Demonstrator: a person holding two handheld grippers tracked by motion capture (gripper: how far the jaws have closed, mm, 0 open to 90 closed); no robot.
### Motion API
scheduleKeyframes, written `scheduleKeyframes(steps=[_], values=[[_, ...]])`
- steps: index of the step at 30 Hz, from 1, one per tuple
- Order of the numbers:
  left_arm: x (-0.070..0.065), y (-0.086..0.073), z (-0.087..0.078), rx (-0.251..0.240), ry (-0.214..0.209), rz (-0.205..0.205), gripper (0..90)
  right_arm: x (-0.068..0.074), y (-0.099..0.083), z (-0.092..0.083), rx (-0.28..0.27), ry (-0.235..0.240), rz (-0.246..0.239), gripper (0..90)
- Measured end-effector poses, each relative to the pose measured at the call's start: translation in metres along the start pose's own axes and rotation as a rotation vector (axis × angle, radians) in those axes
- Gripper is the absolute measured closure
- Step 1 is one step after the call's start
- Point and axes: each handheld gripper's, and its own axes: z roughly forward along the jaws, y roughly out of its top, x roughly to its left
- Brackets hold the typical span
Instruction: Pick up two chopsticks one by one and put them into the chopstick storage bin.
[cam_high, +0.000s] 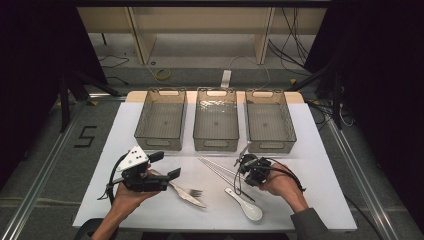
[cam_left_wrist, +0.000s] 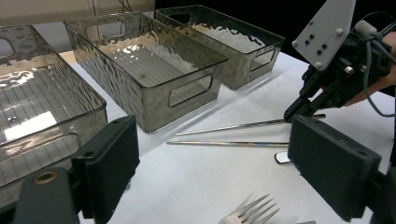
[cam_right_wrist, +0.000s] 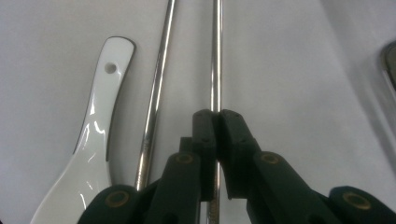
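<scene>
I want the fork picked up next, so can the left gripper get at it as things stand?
Probably yes. The left gripper is open with its jaws wide apart, and the fork lies flat on the white table just beyond it, with nothing lying over the tines. The right gripper is busy elsewhere, shut on a chopstick.

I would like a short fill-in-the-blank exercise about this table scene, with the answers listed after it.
1. Behind the cutlery stand ____ clear bins in a row.
2. The right gripper is shut on one metal ____.
3. The white spoon lies on the table, and the fork lies near the ____ gripper.
4. The jaws of the left gripper stand ____.

Missing words: three; chopstick; left; open
</scene>
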Motion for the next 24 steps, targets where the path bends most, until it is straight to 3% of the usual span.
scheduleKeyframes(steps=[9, 15, 19, 21, 24], values=[[0.001, 0.0, 0.001, 0.001, 0.01, -0.005, 15.9, -0.004, -0.004, -0.018, -0.059, 0.005, 0.008, 85.8], [0.0, 0.001, 0.008, 0.056, -0.03, -0.016, 15.8, 0.008, 0.0, -0.037, -0.096, -0.024, -0.05, 85.8], [-0.008, 0.005, 0.019, 0.09, -0.06, 0.028, 15.8, 0.018, 0.003, -0.049, -0.116, -0.03, -0.087, 85.8], [-0.014, 0.008, 0.025, 0.125, -0.047, 0.075, 15.8, 0.022, 0.006, -0.053, -0.131, -0.04, -0.102, 85.8], [-0.019, 0.012, 0.037, 0.152, -0.071, 0.09, 15.9, 0.028, 0.009, -0.055, -0.132, -0.039, -0.136, 85.8]])
